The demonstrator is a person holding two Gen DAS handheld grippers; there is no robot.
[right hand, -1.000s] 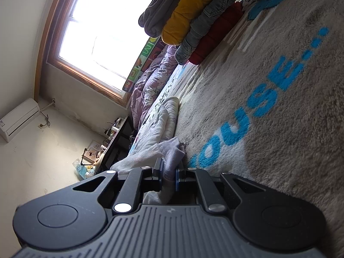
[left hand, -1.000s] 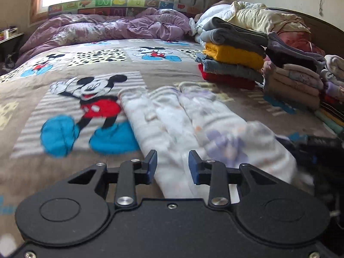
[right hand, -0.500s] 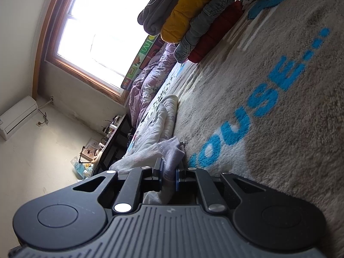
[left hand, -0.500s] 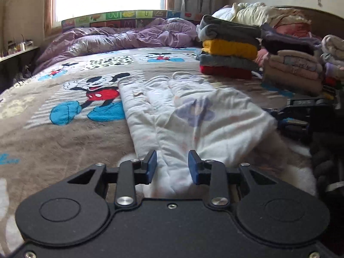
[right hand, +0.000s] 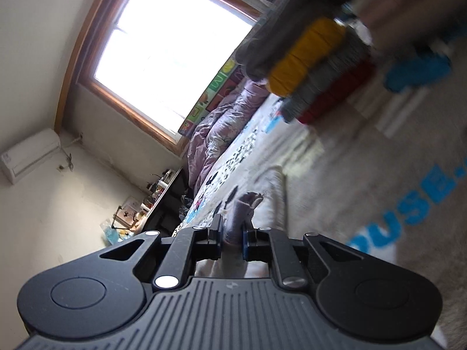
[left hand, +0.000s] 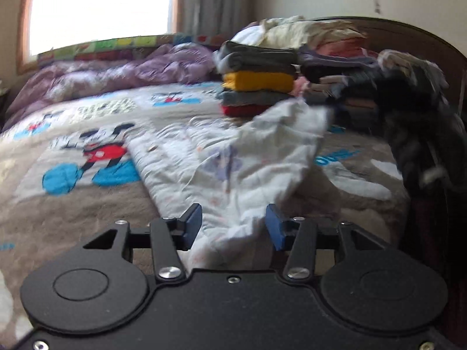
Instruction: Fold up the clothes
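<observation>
A white garment [left hand: 204, 160] with a pale print lies lengthwise on the cartoon-mouse blanket [left hand: 73, 204]. My left gripper [left hand: 233, 221] sits low at its near end. Its jaws are opening, and a bunched fold of the cloth lies between the blue pads [left hand: 194, 218] without being pressed. My right gripper [right hand: 231, 234] is shut on a grey-white corner of the garment [right hand: 242, 204] and holds it up off the bed. In the left wrist view that lifted corner [left hand: 303, 113] rises toward a dark blurred shape at the right.
A stack of folded clothes [left hand: 256, 87] in grey, yellow and red stands behind the garment, with another stack [left hand: 335, 67] beside it against the dark headboard [left hand: 414, 32]. A purple duvet [left hand: 116, 73] is heaped under the window. A furry dark sleeve [left hand: 423, 140] fills the right edge.
The right gripper has risen and pulled the garment's right corner up off the blanket. The left gripper moved in to the near edge and its jaws spread wider.
</observation>
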